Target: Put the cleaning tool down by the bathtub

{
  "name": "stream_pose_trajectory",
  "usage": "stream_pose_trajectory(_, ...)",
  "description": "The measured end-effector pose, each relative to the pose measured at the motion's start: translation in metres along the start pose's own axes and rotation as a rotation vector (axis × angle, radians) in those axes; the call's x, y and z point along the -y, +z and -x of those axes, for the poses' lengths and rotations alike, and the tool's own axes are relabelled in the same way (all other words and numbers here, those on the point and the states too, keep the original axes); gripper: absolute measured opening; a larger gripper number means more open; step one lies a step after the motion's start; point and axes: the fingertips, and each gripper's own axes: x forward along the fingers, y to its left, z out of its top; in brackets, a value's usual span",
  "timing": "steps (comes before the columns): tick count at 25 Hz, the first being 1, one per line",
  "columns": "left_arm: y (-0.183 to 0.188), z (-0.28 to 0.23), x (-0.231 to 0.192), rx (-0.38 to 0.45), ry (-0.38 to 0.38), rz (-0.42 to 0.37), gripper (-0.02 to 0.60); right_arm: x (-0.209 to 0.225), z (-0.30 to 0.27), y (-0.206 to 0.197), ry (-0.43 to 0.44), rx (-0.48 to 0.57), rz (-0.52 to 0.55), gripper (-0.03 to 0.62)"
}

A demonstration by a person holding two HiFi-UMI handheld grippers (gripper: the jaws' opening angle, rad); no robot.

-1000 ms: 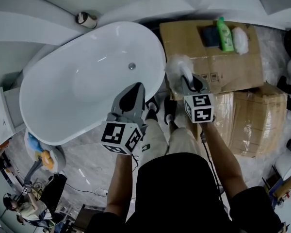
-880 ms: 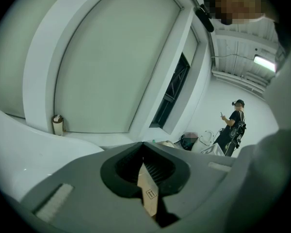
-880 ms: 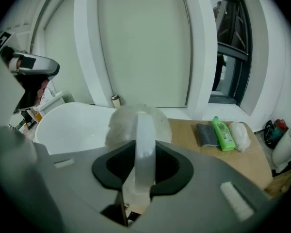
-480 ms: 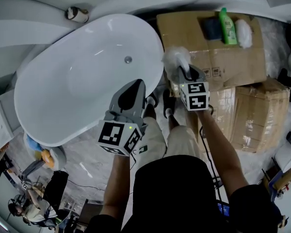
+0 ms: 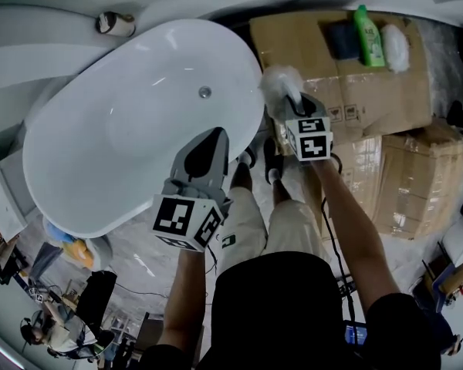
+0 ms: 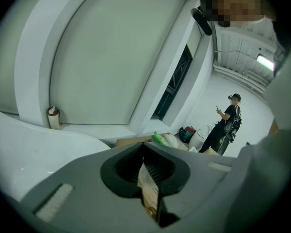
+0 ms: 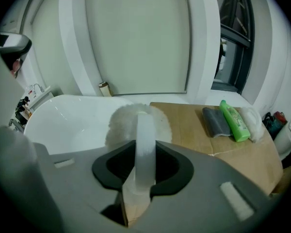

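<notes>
My right gripper (image 5: 292, 106) (image 7: 141, 171) is shut on the clear handle of a cleaning brush (image 7: 144, 144) with a round white fluffy head (image 5: 278, 82) (image 7: 121, 121). The head hangs just right of the white bathtub's (image 5: 131, 122) rim, at the near edge of a cardboard box (image 5: 370, 91). My left gripper (image 5: 208, 151) (image 6: 146, 166) is shut and holds nothing; it hovers over the tub's near right rim.
A green bottle (image 5: 368, 35) (image 7: 233, 119), a dark grey sponge (image 5: 343, 40) (image 7: 215, 122) and a white bag (image 5: 395, 43) lie on the box. More boxes (image 5: 409, 183) stand to the right. A small can (image 5: 113, 24) sits behind the tub. A person (image 6: 225, 123) stands far off.
The right gripper has carried the brush a little up and away from me, toward the box edge. The left gripper has barely shifted.
</notes>
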Motion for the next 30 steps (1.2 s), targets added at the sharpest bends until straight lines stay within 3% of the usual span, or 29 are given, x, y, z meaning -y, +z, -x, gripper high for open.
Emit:
stream_pose_trajectory(16, -0.014, -0.016, -0.013, -0.05, -0.022, -0.009, -0.002, 0.027, -0.052, -0.017, -0.053, -0.063, -0.026, 0.092)
stream_pose_trajectory(30, -0.021, -0.027, -0.007, -0.079, -0.042, -0.016, -0.002, 0.036, -0.063, -0.018, -0.064, -0.061, -0.019, 0.092)
